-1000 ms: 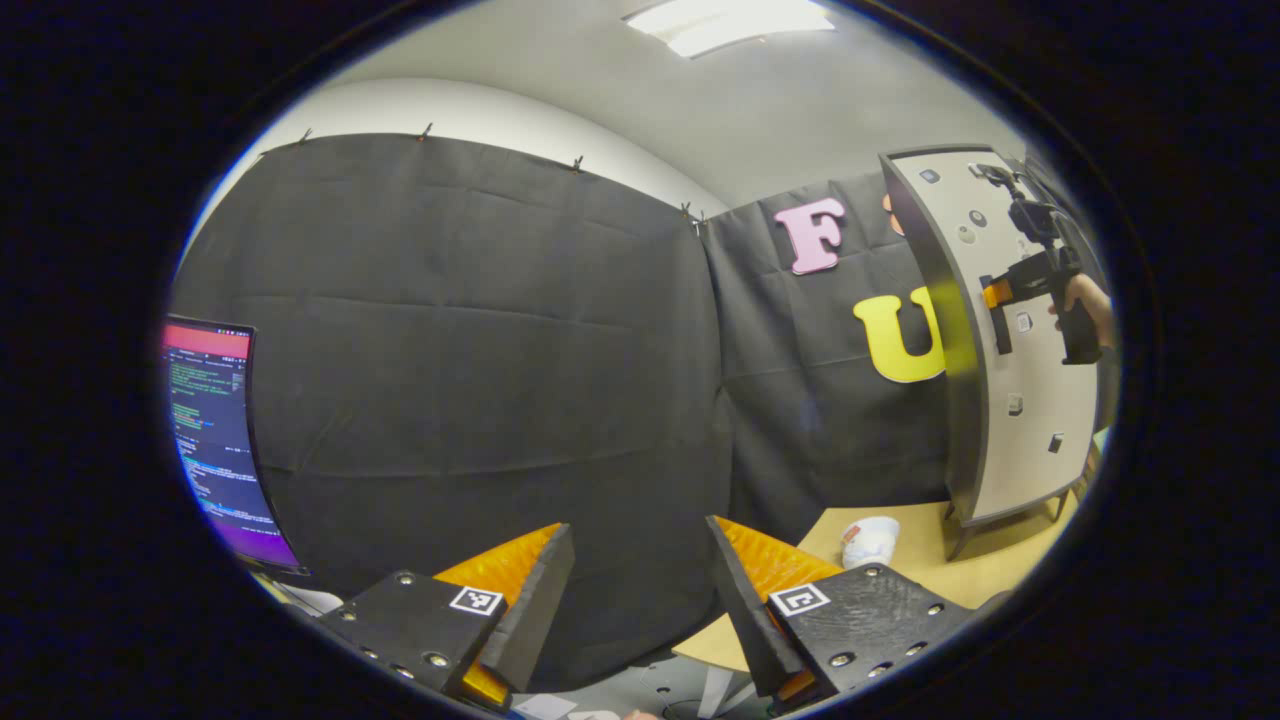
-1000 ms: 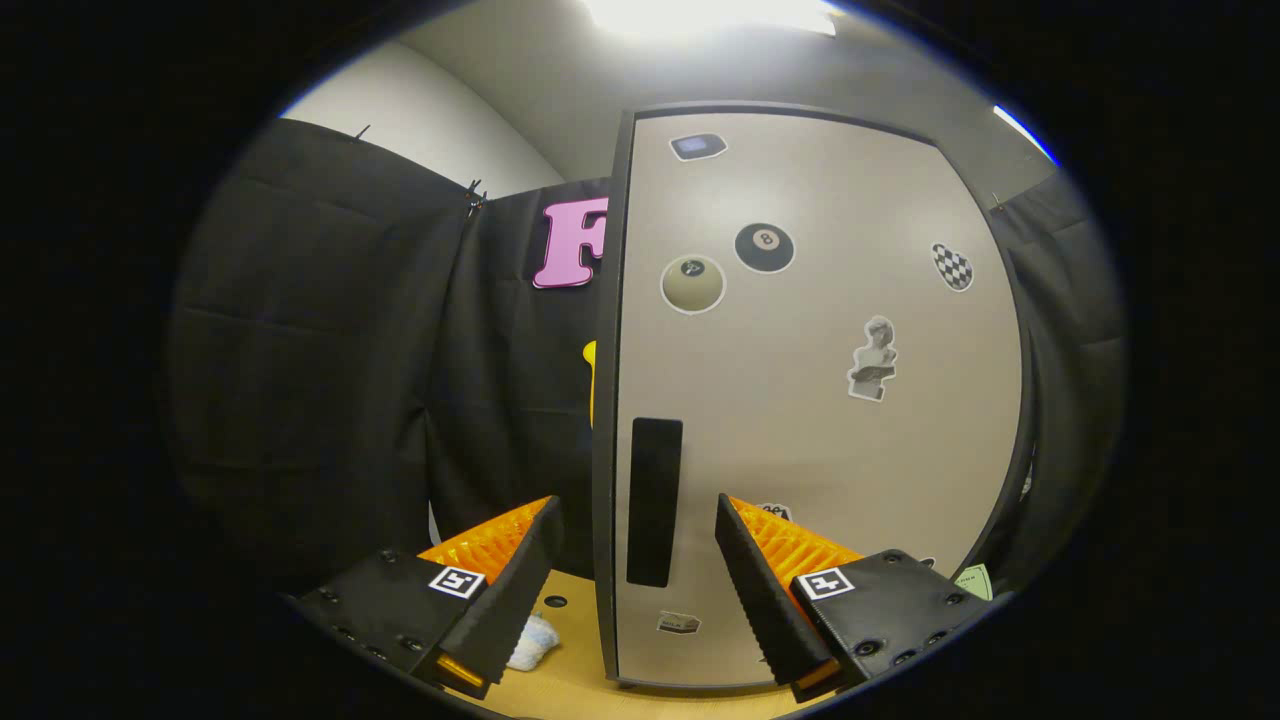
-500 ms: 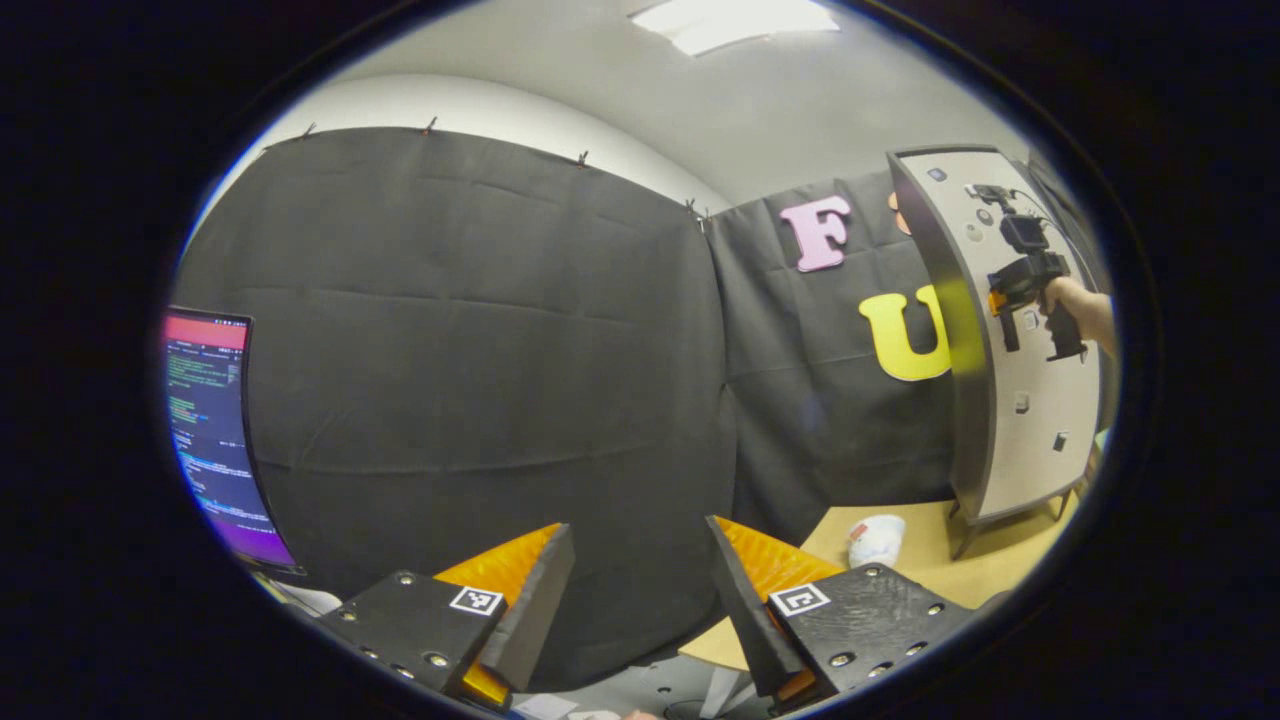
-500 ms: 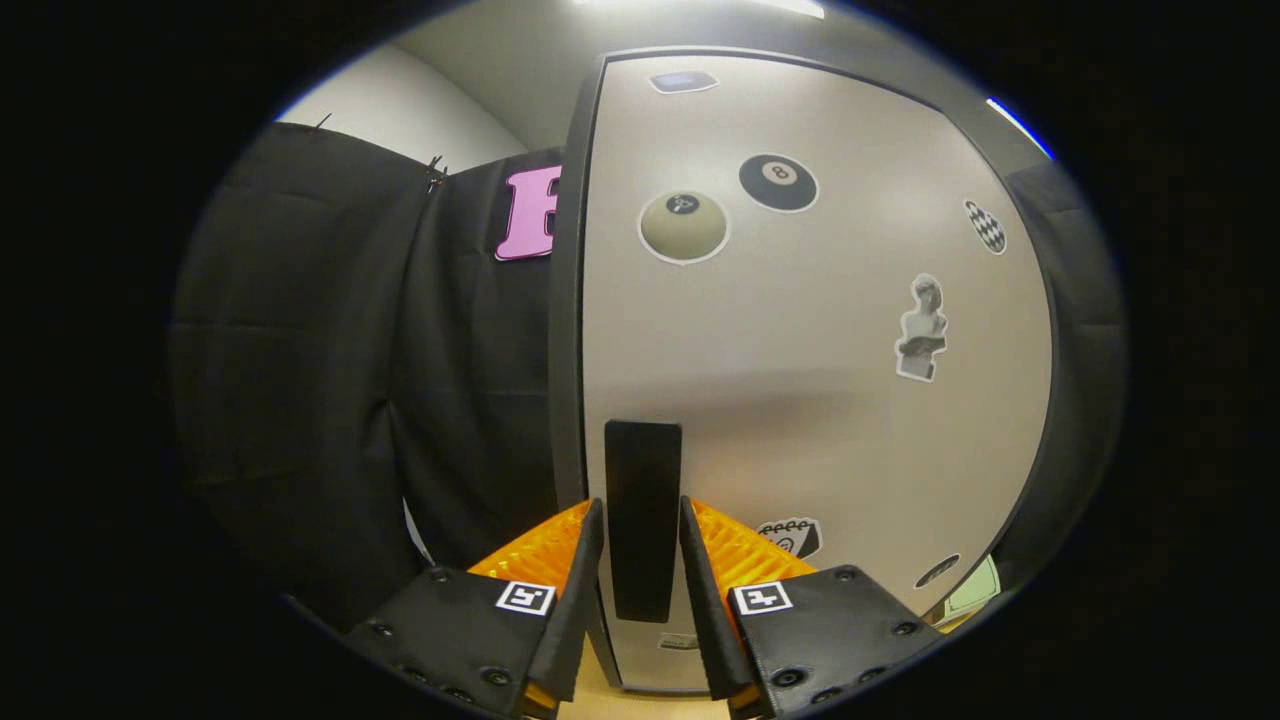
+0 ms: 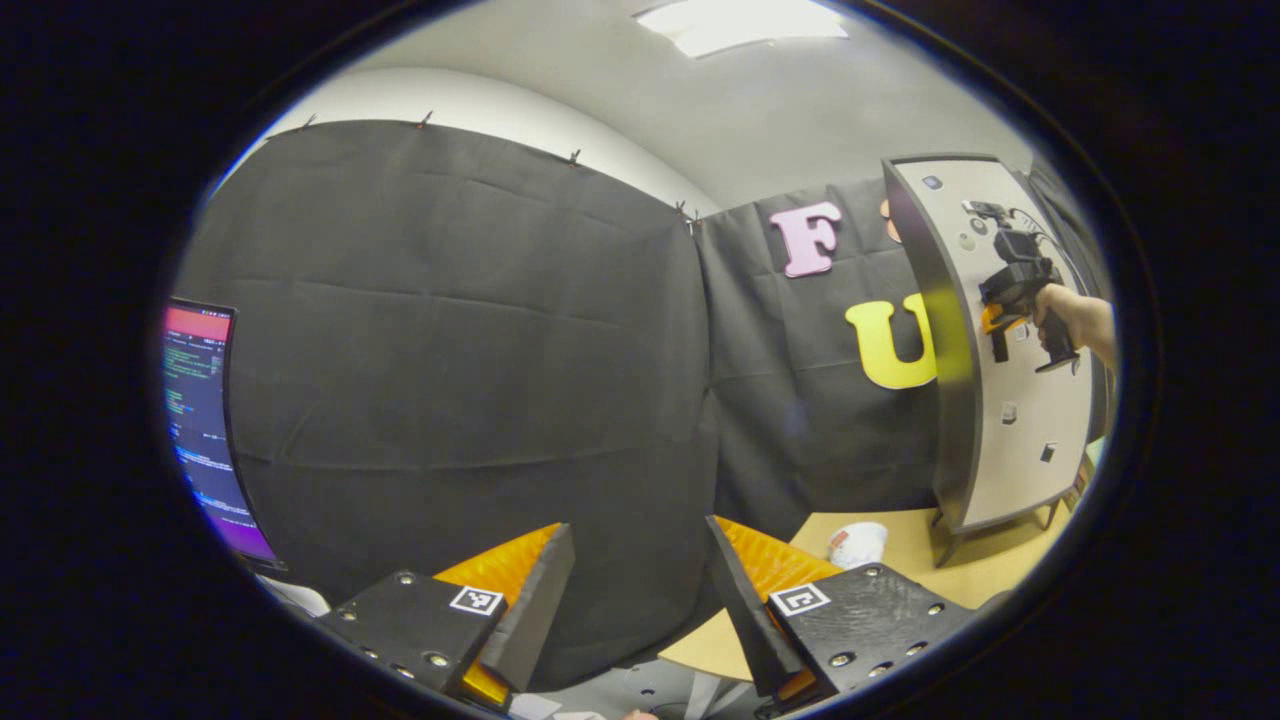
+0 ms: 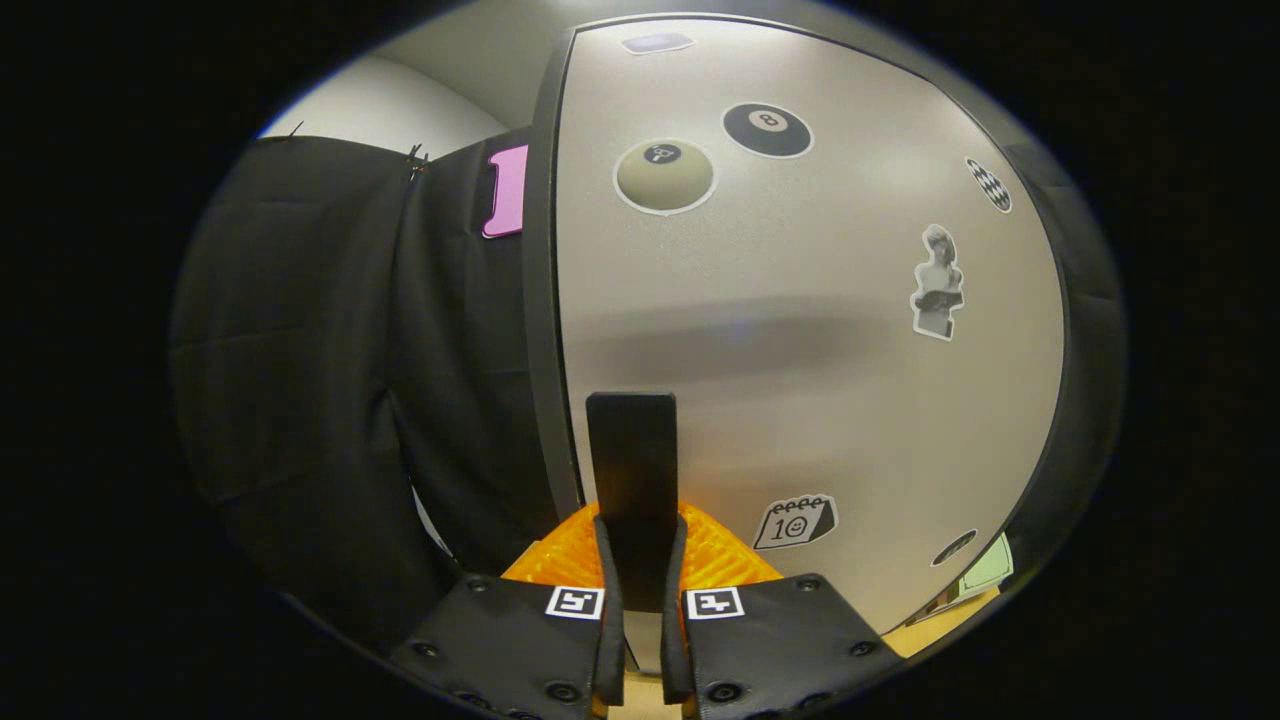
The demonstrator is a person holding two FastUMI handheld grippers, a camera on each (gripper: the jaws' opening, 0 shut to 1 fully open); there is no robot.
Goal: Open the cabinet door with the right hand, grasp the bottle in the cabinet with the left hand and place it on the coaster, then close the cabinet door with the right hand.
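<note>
**While handle is clamped, door shut**

Right gripper (image 6: 640,600) pinches the flat, matte black handle (image 6: 632,470) on the smooth beige cabinet door (image 6: 800,330), stickers scattered. Left gripper (image 5: 640,590) spread, ridged pads, over the wooden table (image 5: 905,560).

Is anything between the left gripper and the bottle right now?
Yes. The cabinet door is shut, so the bottle behind it is hidden. The right gripper is clamped on the door handle. The left gripper hangs open, well off from the cabinet.
</note>
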